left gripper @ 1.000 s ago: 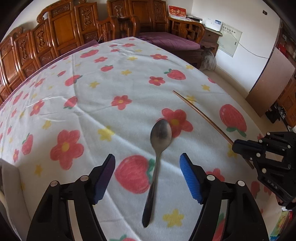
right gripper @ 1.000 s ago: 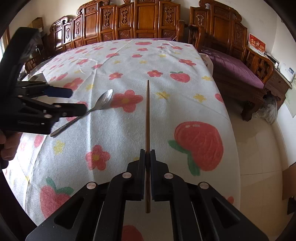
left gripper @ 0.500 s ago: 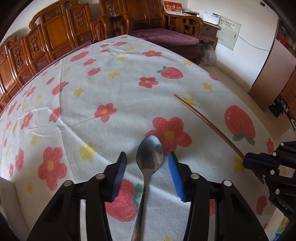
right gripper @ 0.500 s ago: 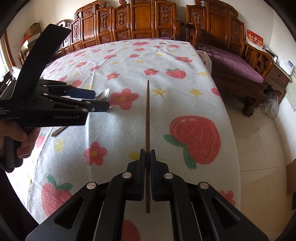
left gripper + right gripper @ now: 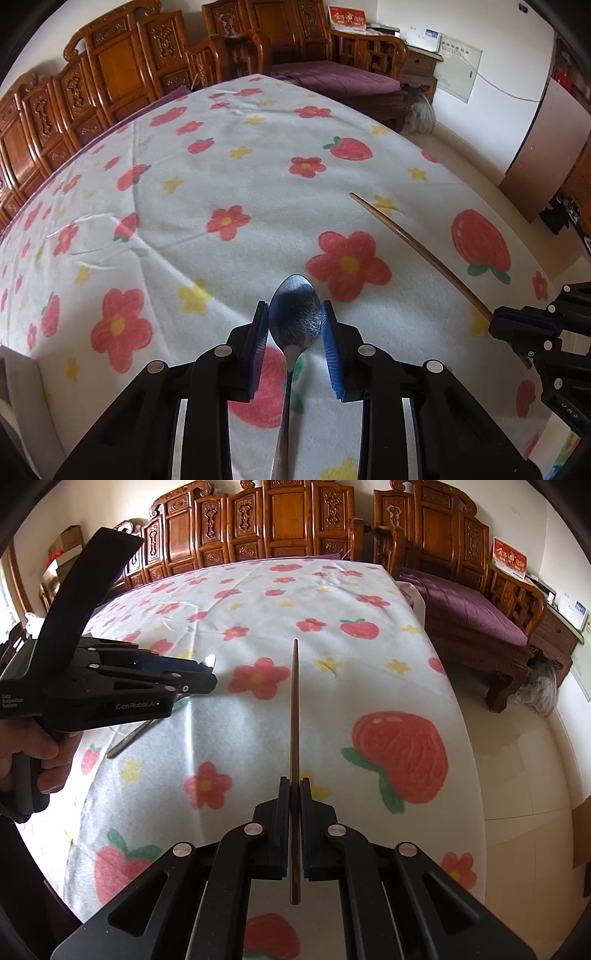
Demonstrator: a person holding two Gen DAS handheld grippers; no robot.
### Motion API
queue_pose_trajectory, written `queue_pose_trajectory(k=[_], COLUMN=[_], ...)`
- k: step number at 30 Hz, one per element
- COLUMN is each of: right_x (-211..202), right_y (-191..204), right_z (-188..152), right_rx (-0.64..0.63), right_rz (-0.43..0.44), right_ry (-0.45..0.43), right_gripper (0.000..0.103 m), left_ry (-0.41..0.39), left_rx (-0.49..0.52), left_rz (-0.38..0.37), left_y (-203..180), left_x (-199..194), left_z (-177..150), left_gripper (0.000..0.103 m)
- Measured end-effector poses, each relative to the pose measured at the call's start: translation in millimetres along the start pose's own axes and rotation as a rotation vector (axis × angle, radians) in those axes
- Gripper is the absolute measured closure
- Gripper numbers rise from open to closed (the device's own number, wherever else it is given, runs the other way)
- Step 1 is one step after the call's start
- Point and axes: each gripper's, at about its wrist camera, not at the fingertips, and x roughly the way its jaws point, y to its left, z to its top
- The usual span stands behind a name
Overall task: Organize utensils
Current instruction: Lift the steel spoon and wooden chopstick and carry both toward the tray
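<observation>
A metal spoon (image 5: pixel 294 321) lies on the flowered tablecloth (image 5: pixel 221 177). My left gripper (image 5: pixel 294 312) has its blue pads closed against both sides of the spoon's bowl; the handle runs back under the gripper. In the right wrist view the left gripper (image 5: pixel 207 675) is at the left, with the spoon's handle (image 5: pixel 129 736) showing below it. My right gripper (image 5: pixel 294 786) is shut on a brown wooden chopstick (image 5: pixel 294 709), which points straight ahead. The chopstick also shows in the left wrist view (image 5: pixel 417 247), running to the right gripper (image 5: pixel 496 325).
The table's right edge (image 5: pixel 461 716) drops to a tiled floor. Carved wooden chairs (image 5: pixel 273 520) line the far side, and a wooden sofa with a purple cushion (image 5: pixel 465 609) stands at the right. The person's hand (image 5: pixel 33 746) holds the left gripper.
My left gripper has moved forward along the spoon and closed from wide open onto its bowl. The right gripper still holds the chopstick, hardly moved.
</observation>
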Motion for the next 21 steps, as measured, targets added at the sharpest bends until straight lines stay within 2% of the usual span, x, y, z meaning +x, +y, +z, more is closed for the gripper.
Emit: queue_pose_trajectory(k=[11,21], right_x=[-19,-33], right_y=[45,76], right_z=[20,30], right_rx=[-0.074,-0.131], right_rz=[0.008,0.014], right_ry=[-0.028,-0.044], right_gripper=[0.097,0.097], left_ry=[-0.098,-0.156], left_rx=[-0.04,-0.076], left_rz=[0.005,0.006], left_y=[29,50], left_x=[-62,-99], left_z=[-7,-11], left_gripper=[0.077,0.077])
